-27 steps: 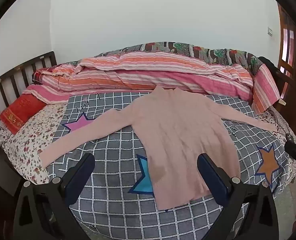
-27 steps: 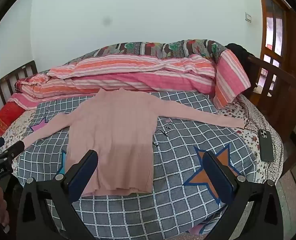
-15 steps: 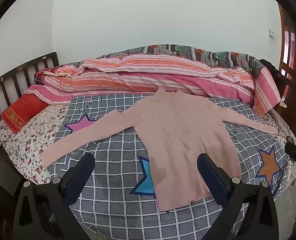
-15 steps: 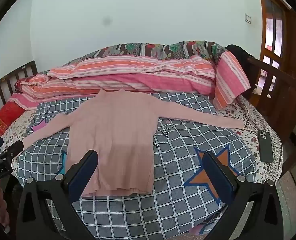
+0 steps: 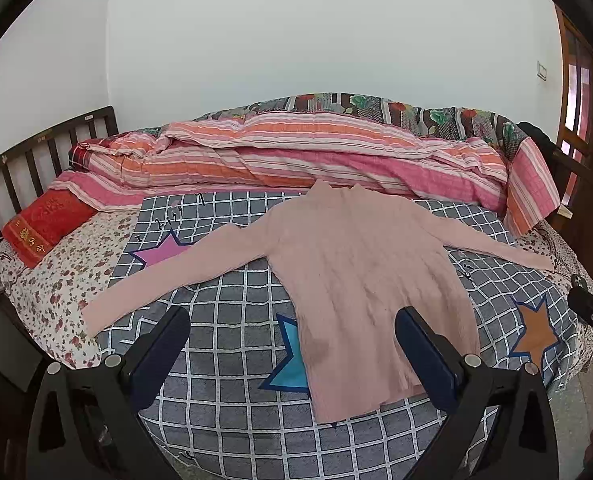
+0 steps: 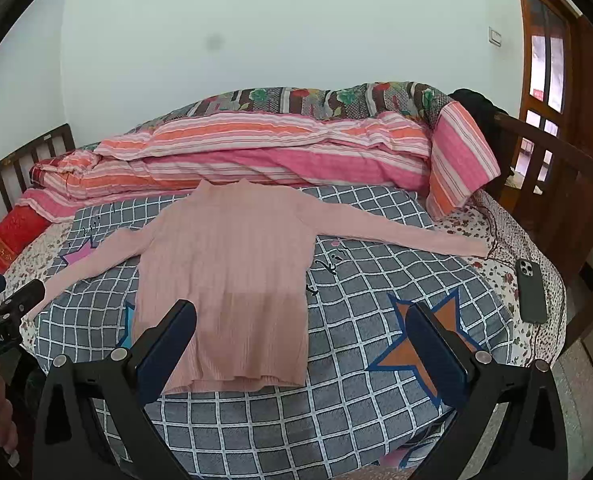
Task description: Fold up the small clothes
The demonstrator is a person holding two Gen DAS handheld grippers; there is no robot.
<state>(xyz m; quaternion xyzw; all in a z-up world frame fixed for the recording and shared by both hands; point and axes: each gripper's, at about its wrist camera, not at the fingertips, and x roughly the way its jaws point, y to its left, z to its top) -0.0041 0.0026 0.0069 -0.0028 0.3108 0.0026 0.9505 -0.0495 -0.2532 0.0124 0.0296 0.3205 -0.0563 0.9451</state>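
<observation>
A pink long-sleeved ribbed sweater (image 5: 360, 276) lies flat, sleeves spread wide, on a grey checked blanket (image 5: 232, 360) on the bed. It also shows in the right wrist view (image 6: 232, 272). My left gripper (image 5: 292, 320) is open and empty, held above the near edge of the bed, in front of the sweater's hem. My right gripper (image 6: 302, 314) is open and empty too, above the hem's right corner. Each gripper shows at the edge of the other's view.
Striped pink and orange quilts (image 5: 296, 160) are piled along the far side of the bed. A red pillow (image 5: 44, 220) lies at the left by the wooden headboard. A dark phone (image 6: 530, 292) lies on the bed's right edge. A wooden footboard (image 6: 556, 160) stands at the right.
Both views have shifted slightly, with the bed sitting a little lower in the left view. The sweater has not moved and both grippers stay open.
</observation>
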